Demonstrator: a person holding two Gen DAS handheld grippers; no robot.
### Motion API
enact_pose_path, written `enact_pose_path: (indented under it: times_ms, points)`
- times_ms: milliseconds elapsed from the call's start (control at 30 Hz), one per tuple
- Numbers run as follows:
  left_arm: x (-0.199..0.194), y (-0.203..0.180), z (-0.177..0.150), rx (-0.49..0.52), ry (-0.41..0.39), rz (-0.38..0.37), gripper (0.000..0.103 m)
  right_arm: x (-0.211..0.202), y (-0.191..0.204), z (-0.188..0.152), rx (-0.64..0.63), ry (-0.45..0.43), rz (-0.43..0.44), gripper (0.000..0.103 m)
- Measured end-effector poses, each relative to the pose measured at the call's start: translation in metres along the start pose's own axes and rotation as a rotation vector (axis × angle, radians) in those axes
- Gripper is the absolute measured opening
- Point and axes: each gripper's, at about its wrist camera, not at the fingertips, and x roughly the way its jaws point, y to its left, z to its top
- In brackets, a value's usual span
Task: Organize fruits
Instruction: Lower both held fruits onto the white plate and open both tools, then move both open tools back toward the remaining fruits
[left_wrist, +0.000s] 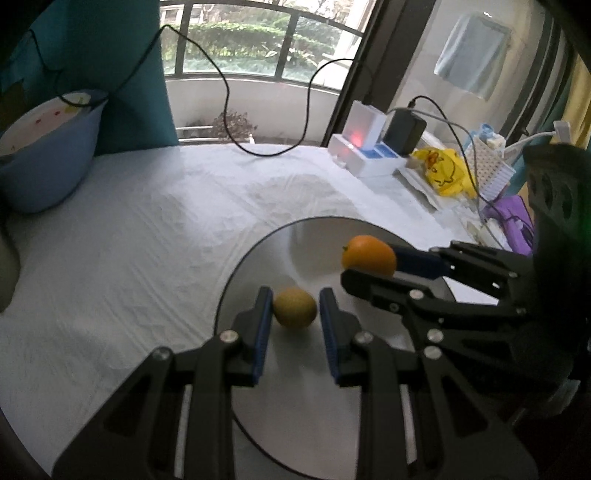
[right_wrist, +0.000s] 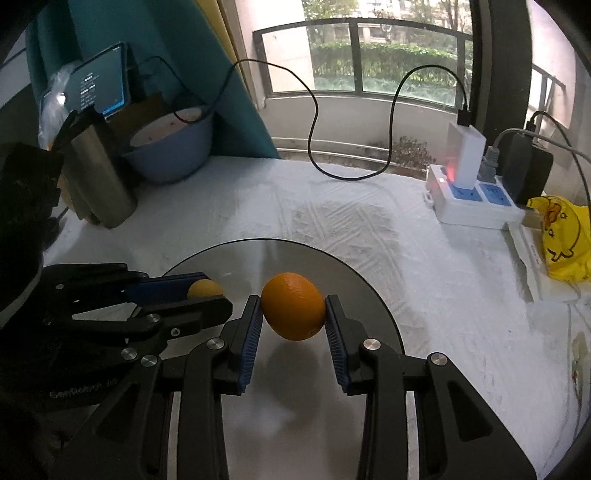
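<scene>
**Ana:** Fruit in both grippers, then? What did the left gripper (left_wrist: 295, 314) have?

**Ben:** A small yellow-green citrus, a lemon (left_wrist: 294, 307) by the look of it. The blue pads sat close on either side, nearly as narrow as they go, and I judged it held, though a thin gap showed at the right pad.

**Ana:** And the right gripper (right_wrist: 293, 314)?

**Ben:** It was clamped on an orange (right_wrist: 293, 305), pads pressing both flanks. The shadow below it suggested the fruit hung just above the round plate (right_wrist: 373, 295).

**Ana:** Where was the plate?

**Ben:** On the white cloth (left_wrist: 129, 258), toward the table's near edge. Both fruits were over it: the lemon toward its left rim, the orange nearer the middle.

**Ana:** So which step?

**Ben:** Delivery, I'd say: both fruits brought to the plate, neither released.

**Ana:** And next?

**Ben:** Probably lowering each until it rests on the plate, then opening the fingers gently, since round fruit on a smooth plate may roll. The two grippers stood close, so they would need to back out without knocking each other.
</scene>
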Motion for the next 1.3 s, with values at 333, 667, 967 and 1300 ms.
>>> enact_pose_path:
  times_ms: [333, 667, 967, 1300]
  points:
    - [-0.015, -0.003, 0.003, 0.005, -0.031, 0.02, 0.031, -0.002, 0.0, 0.002, 0.001, -0.002, 0.002, 0.039]
    - [-0.071, -0.023, -0.006, 0.038, -0.135, 0.034, 0.046, -0.06, 0.01, -0.008, -0.01, -0.078, -0.049, 0.04]
    - [-0.101, -0.041, -0.033, 0.037, -0.149, 0.031, 0.046, -0.103, 0.021, -0.036, -0.003, -0.107, -0.076, 0.04]
    - [-0.134, -0.061, -0.064, 0.054, -0.17, 0.035, 0.046, -0.141, 0.033, -0.064, -0.011, -0.131, -0.105, 0.04]
